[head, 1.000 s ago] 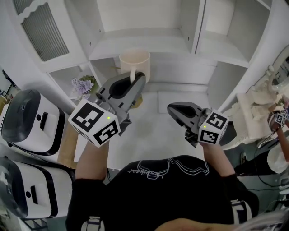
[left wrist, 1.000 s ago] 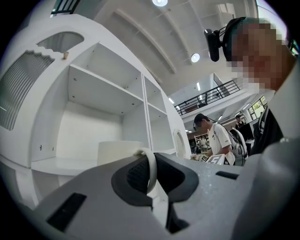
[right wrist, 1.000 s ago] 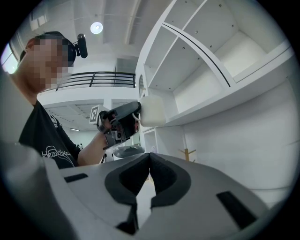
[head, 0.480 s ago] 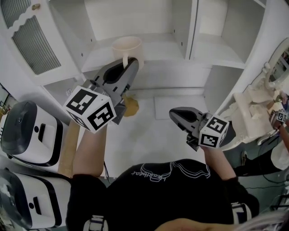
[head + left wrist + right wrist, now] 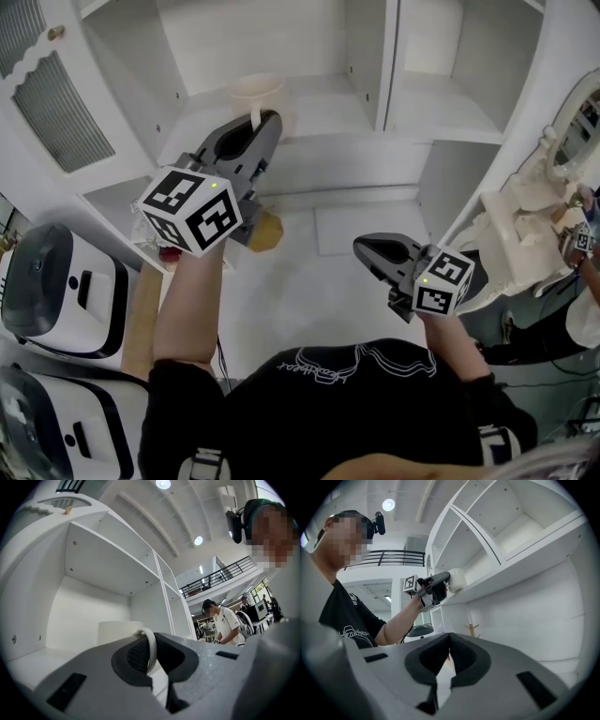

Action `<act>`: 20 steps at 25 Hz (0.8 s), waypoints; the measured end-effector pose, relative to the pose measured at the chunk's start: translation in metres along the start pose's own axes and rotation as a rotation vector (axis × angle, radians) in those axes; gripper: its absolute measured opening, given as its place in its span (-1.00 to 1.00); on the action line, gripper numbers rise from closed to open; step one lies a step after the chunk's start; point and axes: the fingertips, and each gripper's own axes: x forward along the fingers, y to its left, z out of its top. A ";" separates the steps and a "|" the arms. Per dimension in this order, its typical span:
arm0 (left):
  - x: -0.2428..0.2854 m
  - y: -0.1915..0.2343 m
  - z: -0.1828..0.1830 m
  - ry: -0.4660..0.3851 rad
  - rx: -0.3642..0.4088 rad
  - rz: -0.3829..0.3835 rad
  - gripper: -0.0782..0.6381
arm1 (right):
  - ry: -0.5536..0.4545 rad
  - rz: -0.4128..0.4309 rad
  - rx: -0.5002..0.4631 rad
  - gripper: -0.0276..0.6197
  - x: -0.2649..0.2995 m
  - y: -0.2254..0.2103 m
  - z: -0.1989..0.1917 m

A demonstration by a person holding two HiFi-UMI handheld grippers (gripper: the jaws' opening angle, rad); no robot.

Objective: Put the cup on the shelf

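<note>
A cream cup (image 5: 258, 91) sits at the front of the white shelf's (image 5: 323, 101) left compartment; I cannot tell whether its base touches the board. My left gripper (image 5: 260, 128) reaches up to it and is shut on its handle. In the left gripper view the thin handle (image 5: 151, 645) is pinched between the jaws, with the cup body (image 5: 117, 631) just beyond. The right gripper view shows the cup (image 5: 457, 579) at the shelf's edge, held by the left gripper (image 5: 435, 586). Lower down, over the white counter, my right gripper (image 5: 367, 249) is shut with nothing in it.
Two white and black rice cookers (image 5: 58, 292) stand at the left. A small yellow-brown object (image 5: 266, 231) lies on the counter below the shelf. An upright partition (image 5: 384, 56) divides the shelf. A slatted cabinet door (image 5: 47, 105) stands open at the left. Ornate white items (image 5: 530, 220) crowd the right.
My left gripper has carried the cup up and forward, from in front of the lower board into the shelf compartment. The right gripper has barely moved.
</note>
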 end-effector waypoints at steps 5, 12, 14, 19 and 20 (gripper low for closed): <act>0.012 0.011 -0.008 0.008 -0.027 0.011 -0.74 | 0.002 -0.012 0.006 -0.90 -0.003 -0.005 -0.002; 0.021 0.025 -0.014 0.031 -0.045 0.018 -0.74 | 0.014 -0.013 0.005 -0.90 -0.002 -0.006 -0.005; 0.021 0.027 -0.016 0.046 -0.053 0.013 -0.74 | 0.019 -0.015 0.005 -0.90 -0.003 -0.006 -0.006; 0.023 0.028 -0.016 0.049 -0.069 -0.001 -0.74 | 0.018 -0.022 0.010 -0.90 -0.005 -0.009 -0.007; 0.022 0.028 -0.016 0.049 -0.071 -0.006 -0.74 | 0.019 -0.020 0.010 -0.90 -0.005 -0.008 -0.007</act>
